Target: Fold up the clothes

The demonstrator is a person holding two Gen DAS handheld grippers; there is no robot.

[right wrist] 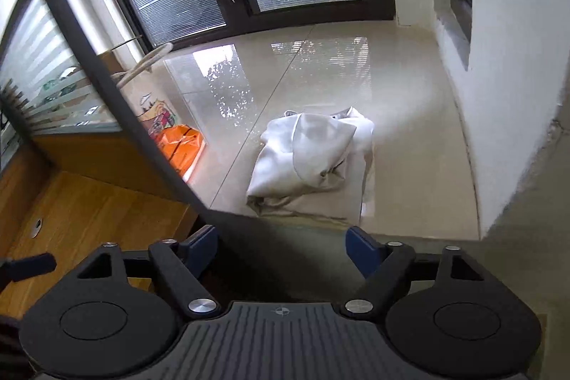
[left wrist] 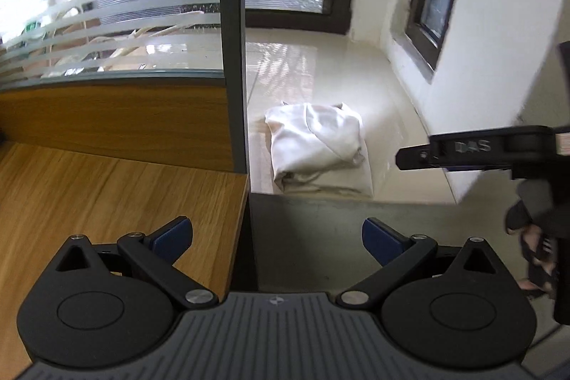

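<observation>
Here, both my grippers hang empty with a folded white garment (left wrist: 315, 148) lying ahead on the glossy floor (left wrist: 388, 88).

My left gripper (left wrist: 277, 235) has its jaws spread wide, nothing between them, over the edge of the wooden tabletop (left wrist: 89, 187); the garment sits well beyond and slightly right of them. My right gripper (right wrist: 281, 246) also has its jaws wide and empty, the garment ahead of them, apart. An orange bag (right wrist: 181, 145) lies left of the garment.
</observation>
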